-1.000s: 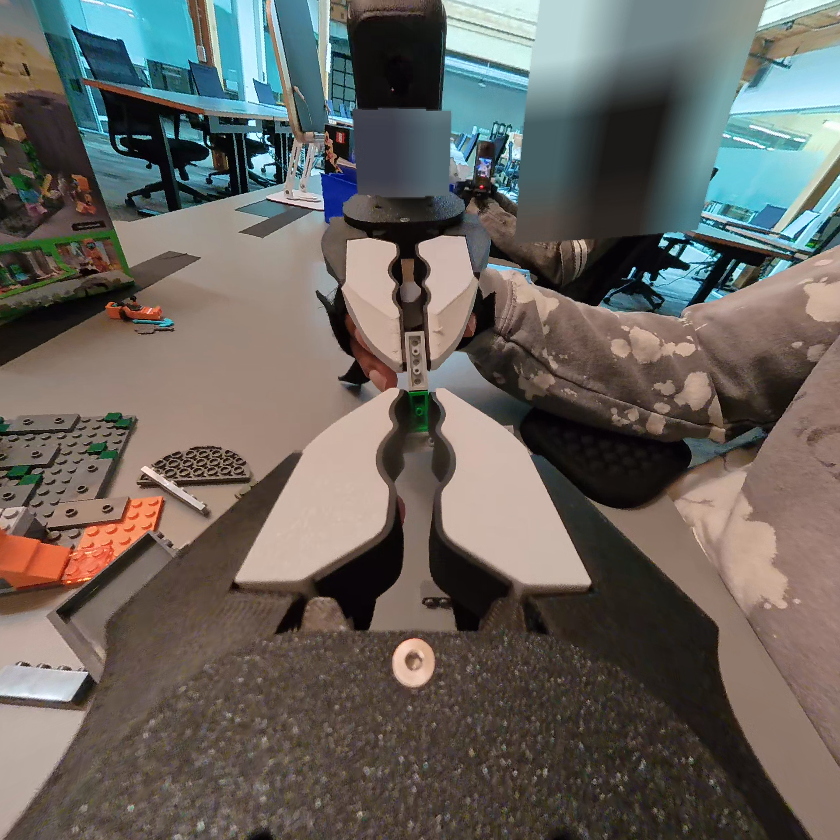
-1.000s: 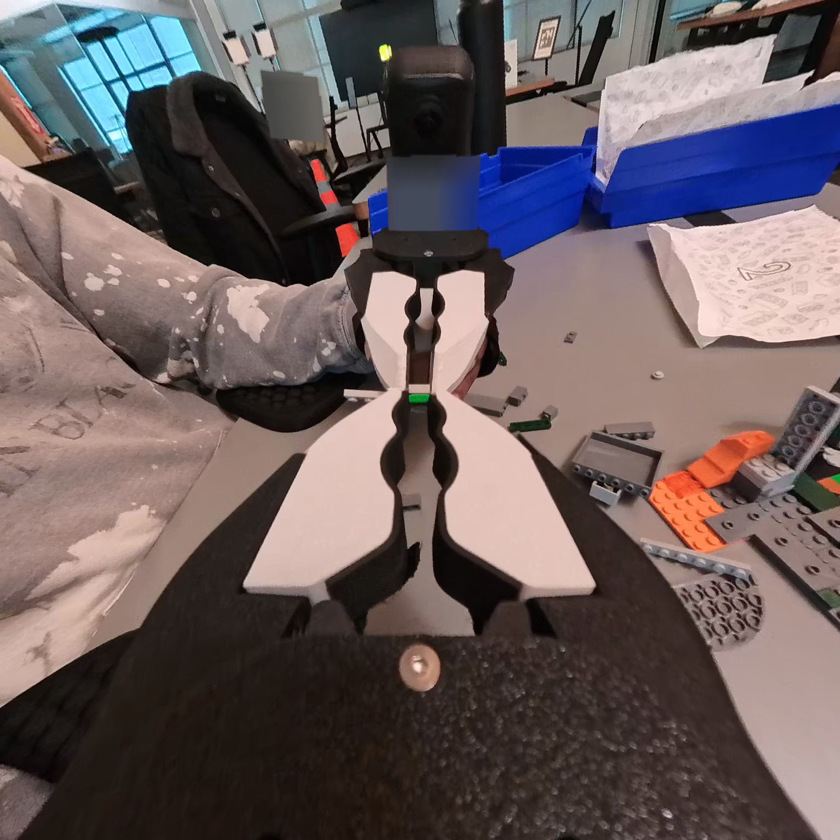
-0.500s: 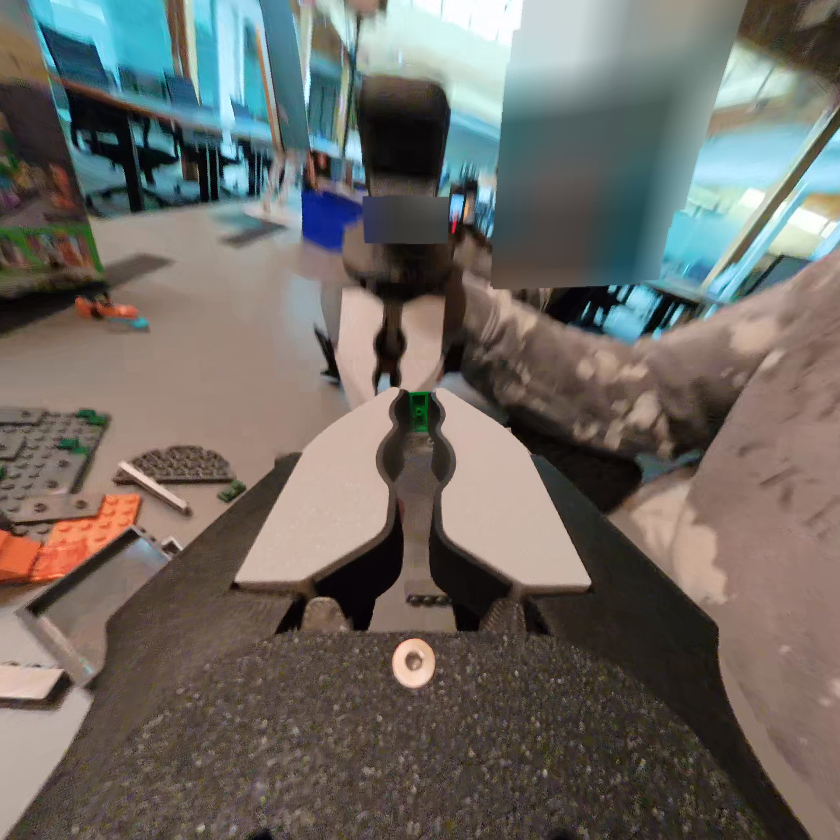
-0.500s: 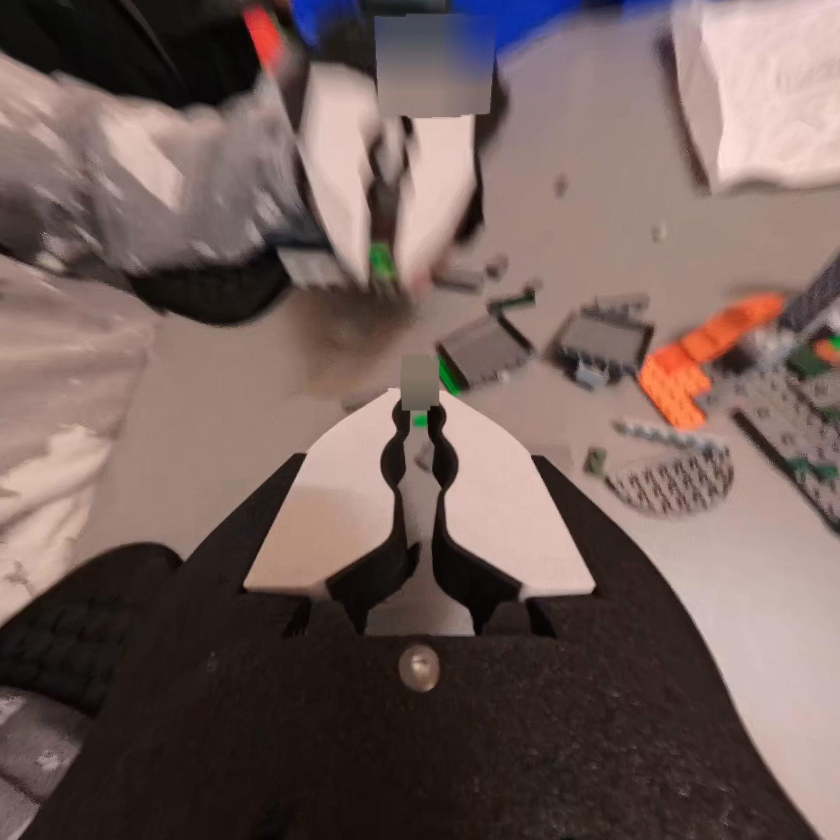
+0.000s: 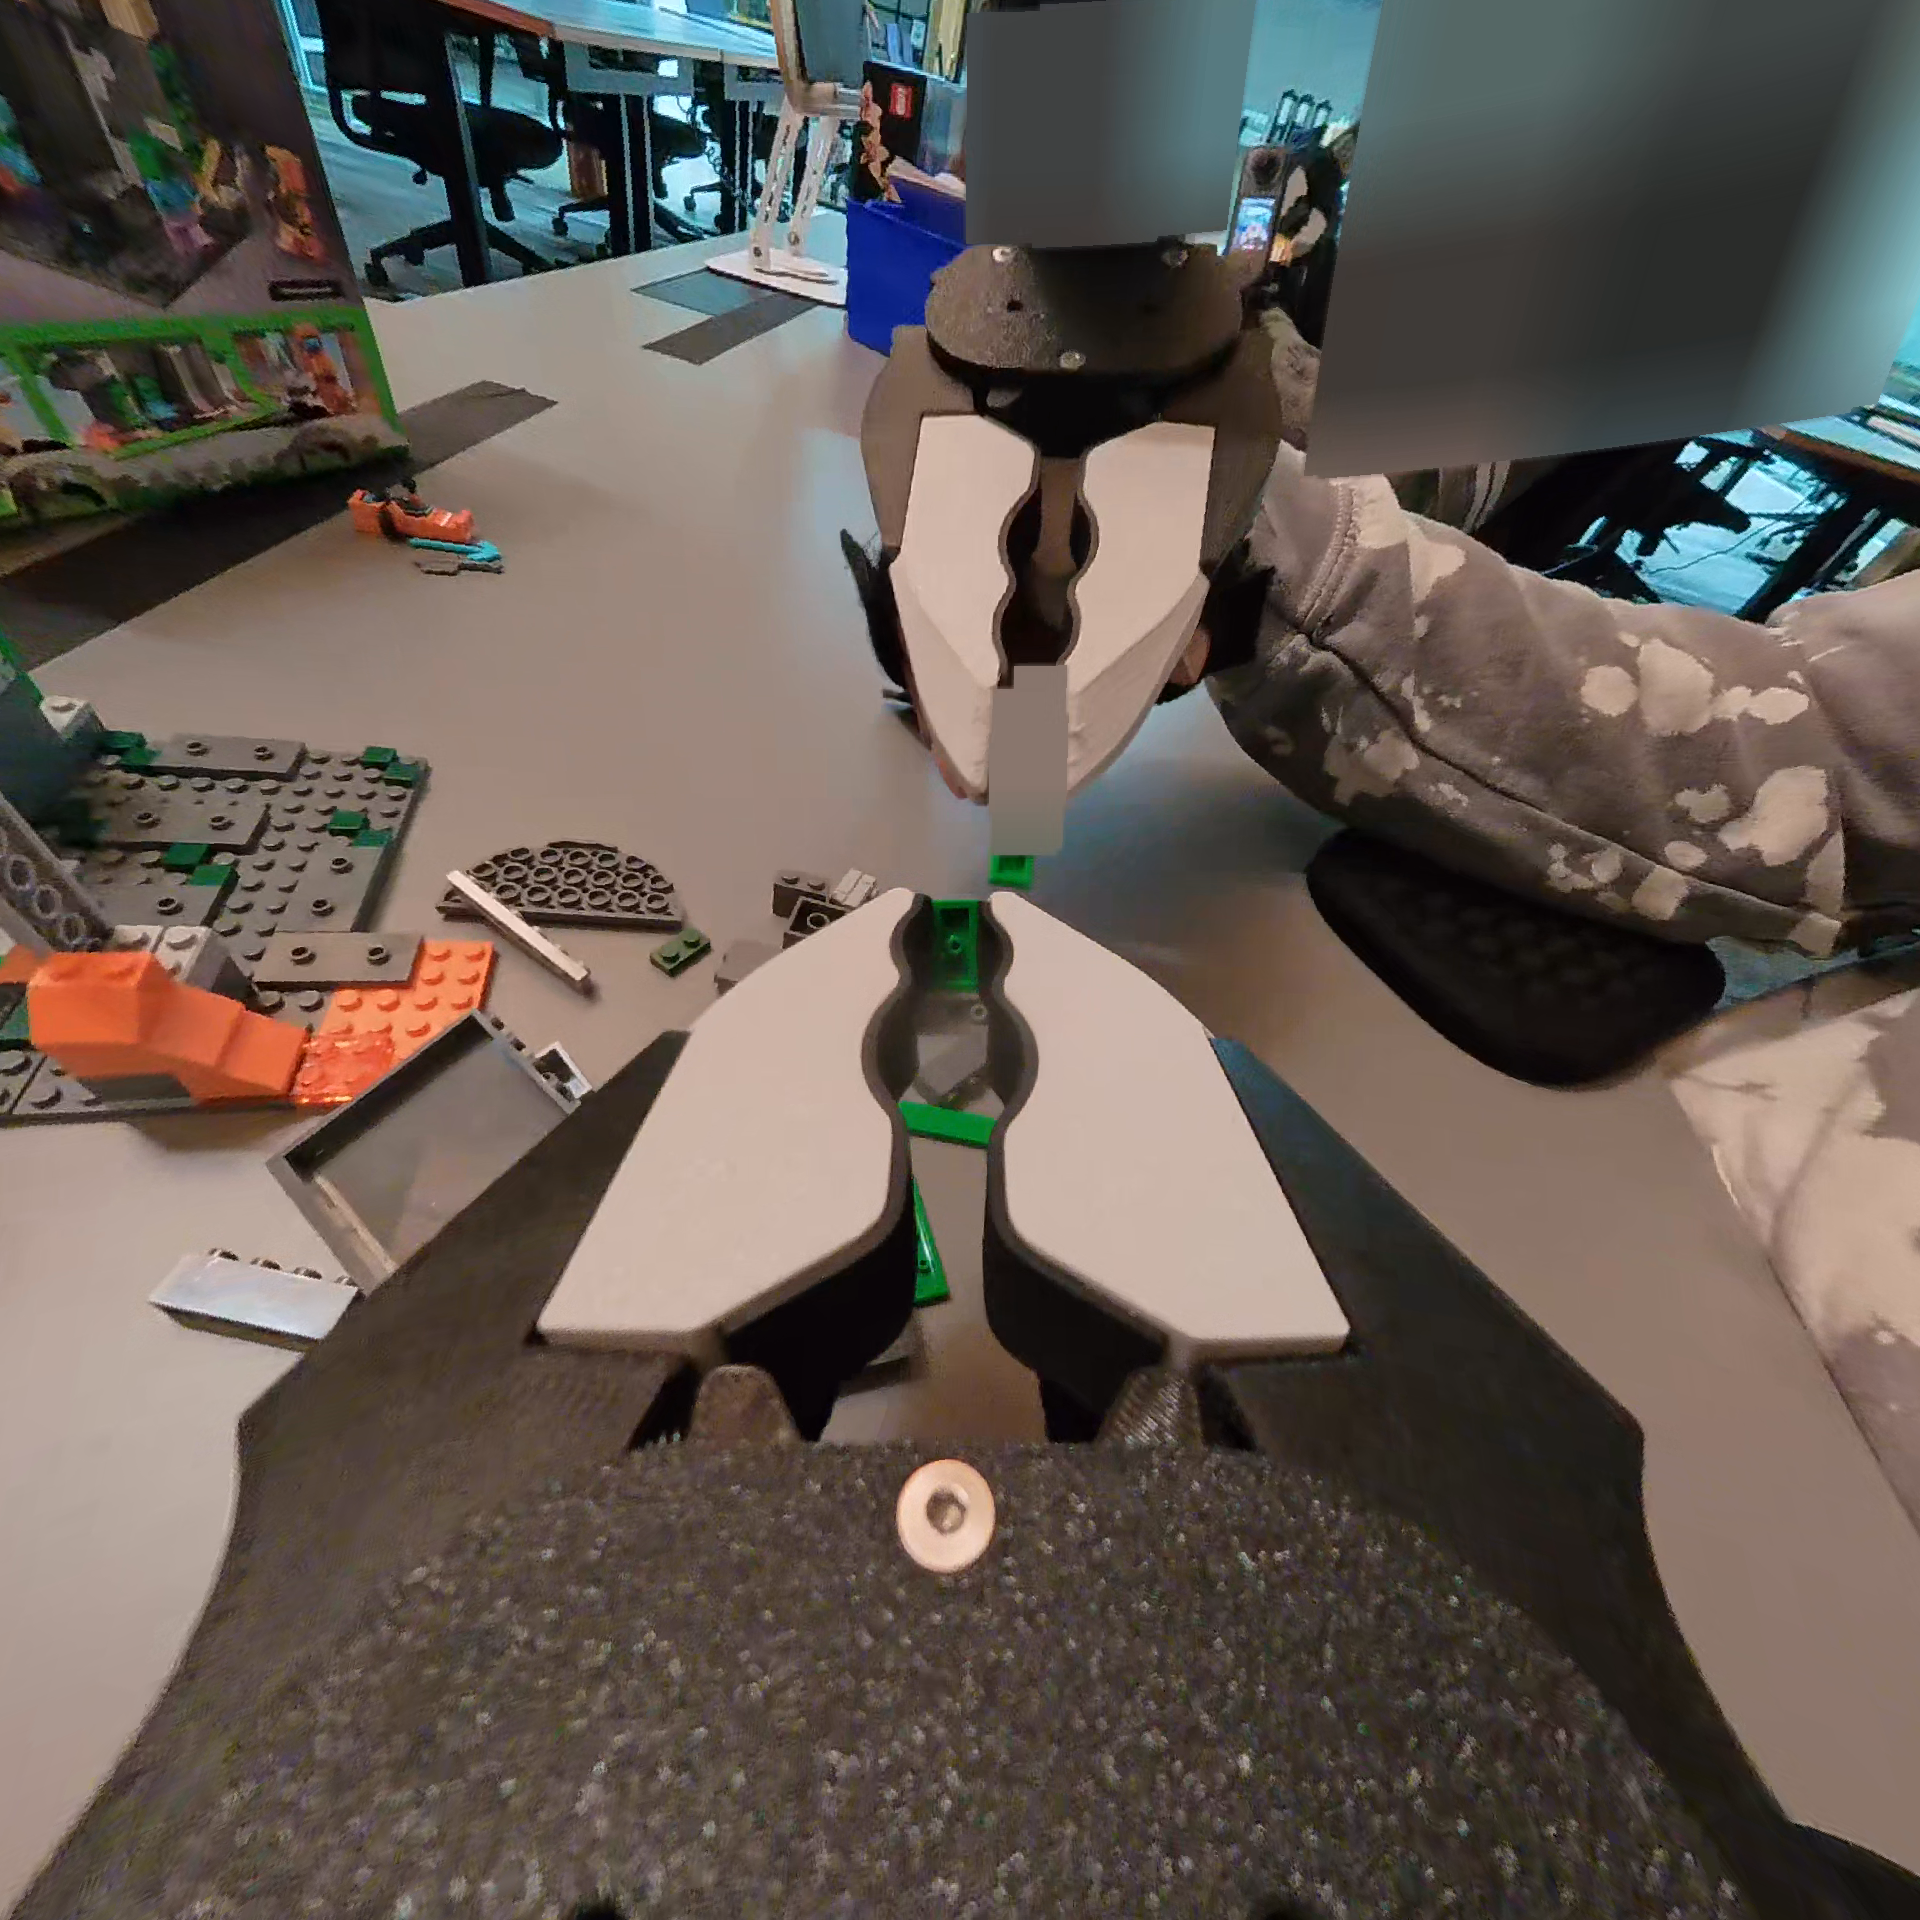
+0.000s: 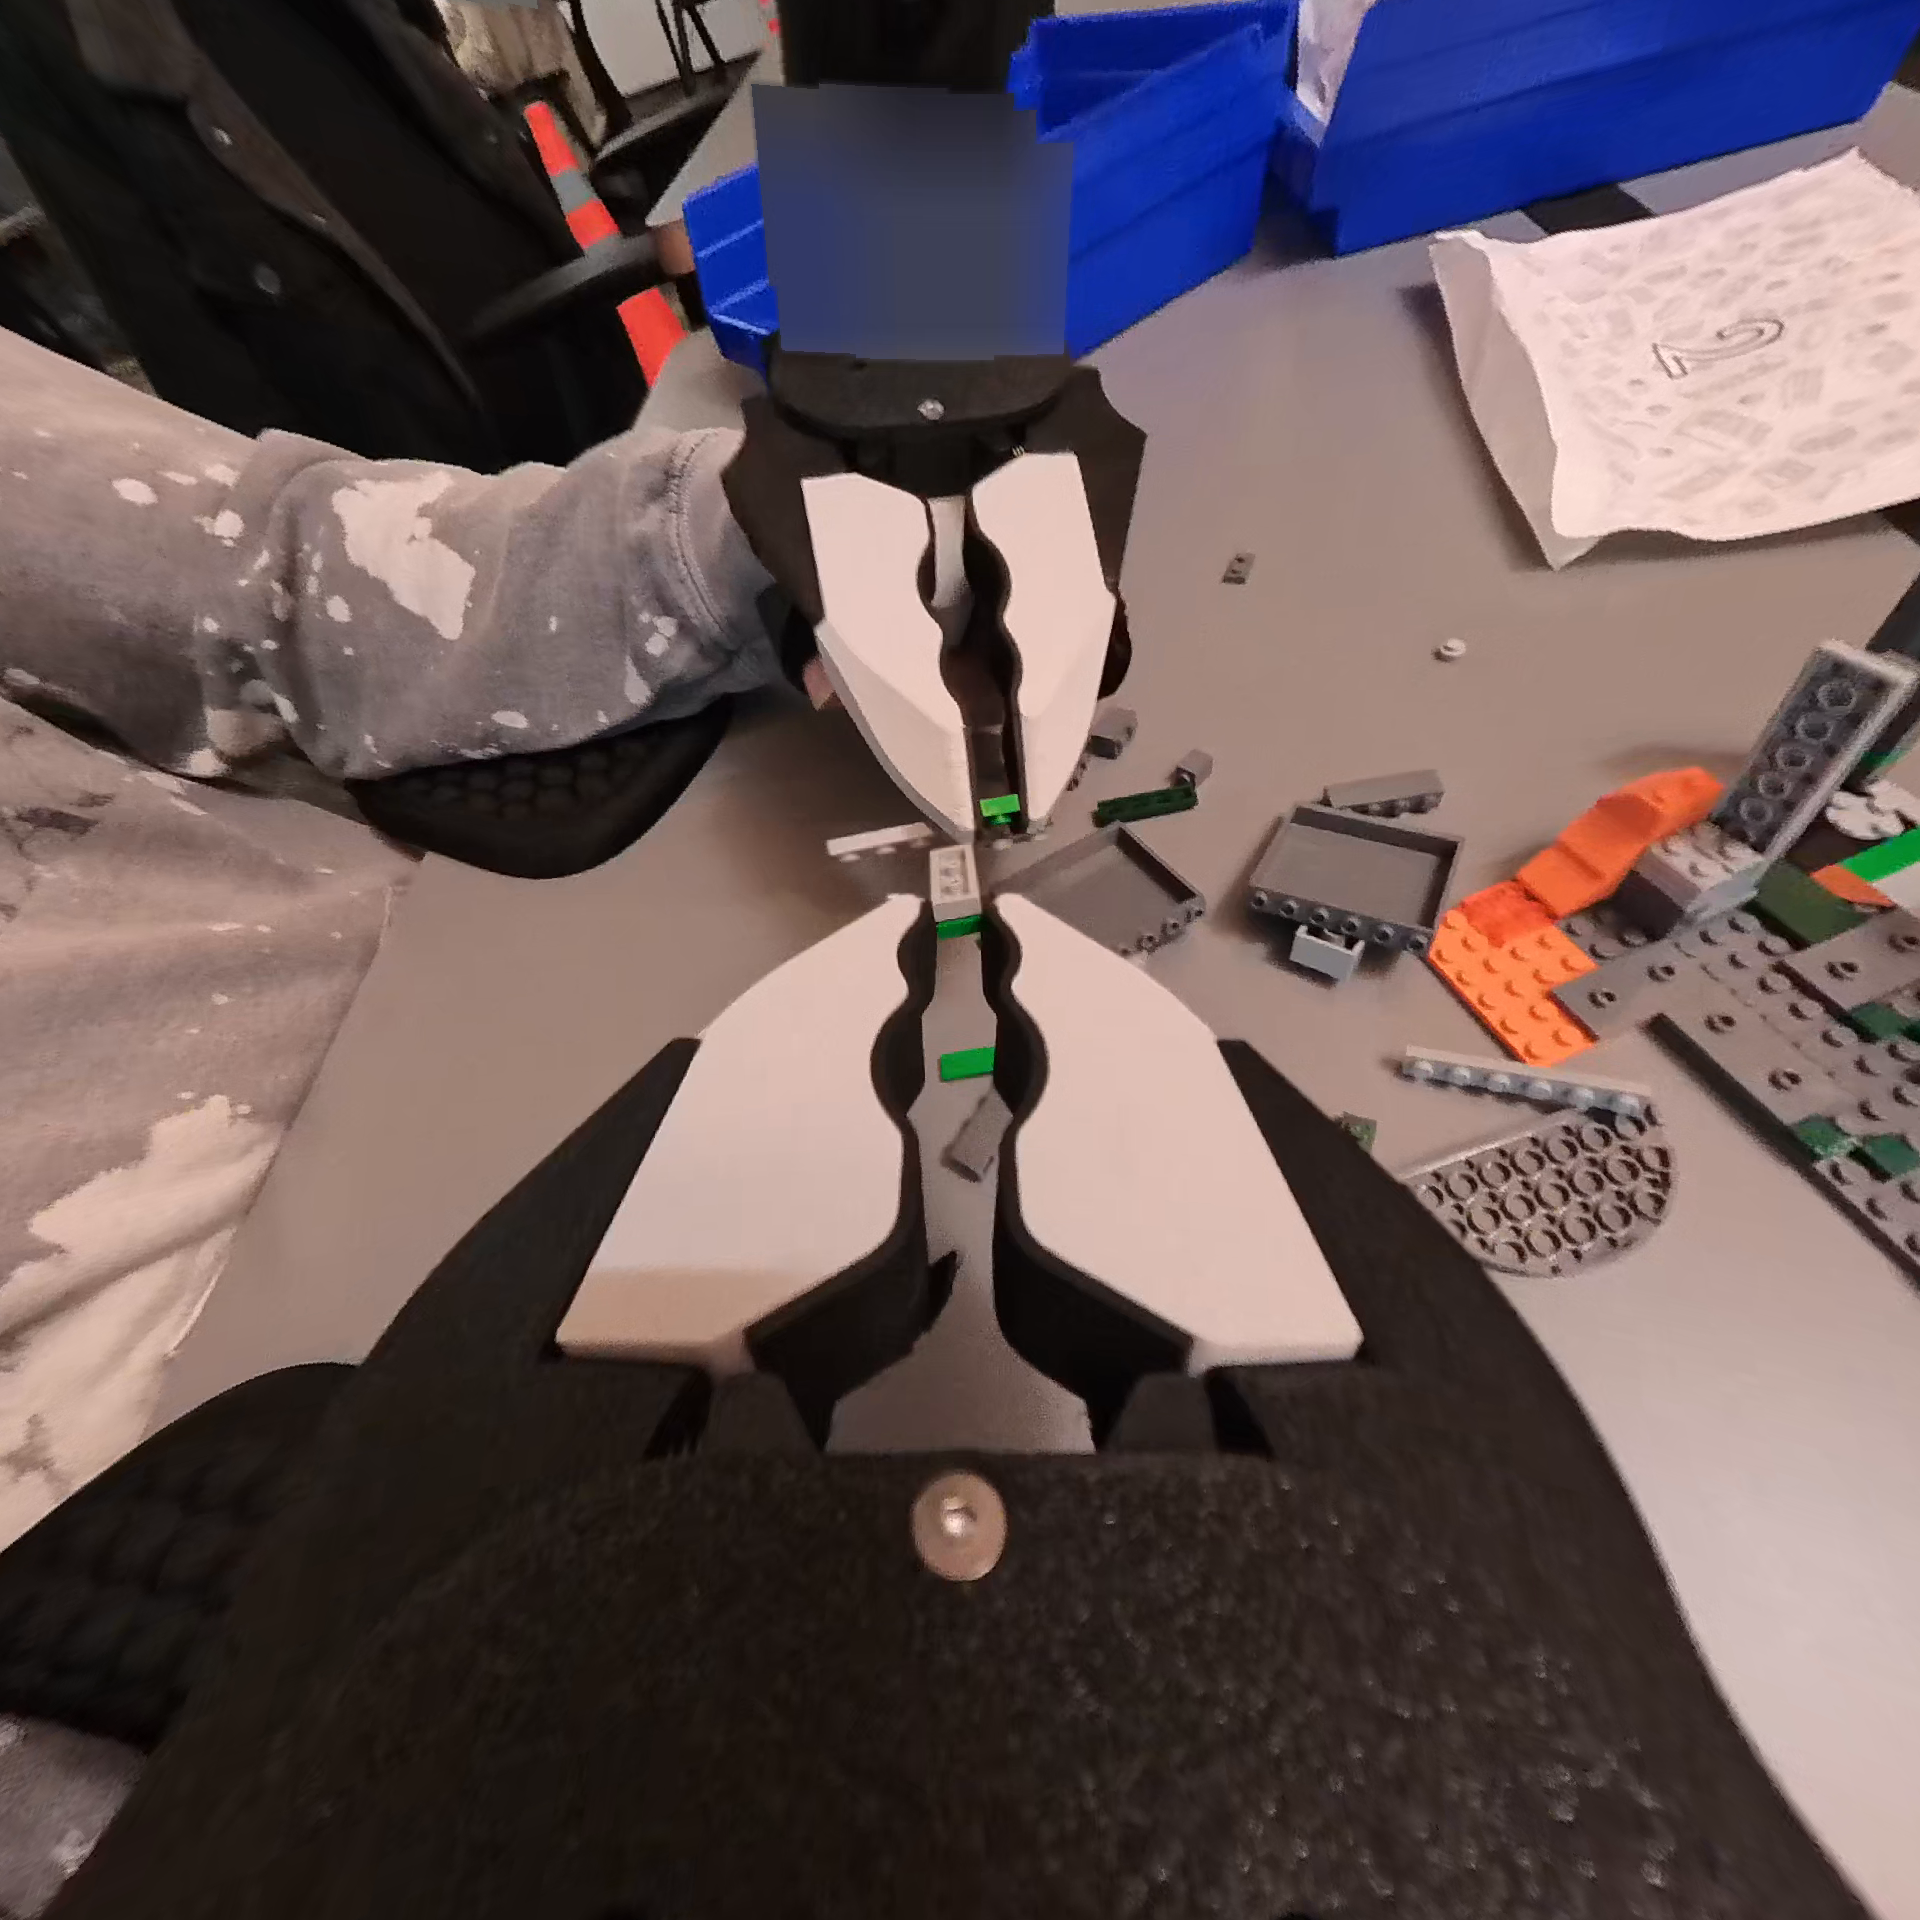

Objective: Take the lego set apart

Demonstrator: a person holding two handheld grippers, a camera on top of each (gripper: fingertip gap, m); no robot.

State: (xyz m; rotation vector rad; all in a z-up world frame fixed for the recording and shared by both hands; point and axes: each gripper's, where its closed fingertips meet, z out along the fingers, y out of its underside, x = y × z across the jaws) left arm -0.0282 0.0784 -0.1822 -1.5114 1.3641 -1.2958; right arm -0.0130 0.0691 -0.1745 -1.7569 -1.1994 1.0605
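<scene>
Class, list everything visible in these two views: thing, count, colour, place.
Table: one, grey.
Box: one, printed, far left.
Bins: two, blue, far edge.
Paper bag: one, white, beside bins.
Baseplate: one, dark grey.
Half-round plate: one, dark grey, near baseplate.
Orange pieces: several, baseplate's edge.
Window frames: two, grey, loose.
Wrist pad: one, black, under sleeve.
Green plate: one, in left jaws.
Grey plate: one, in right jaws.
Sleeve: grey, spotted.
Left gripper: shut.
Right gripper: shut.
</scene>
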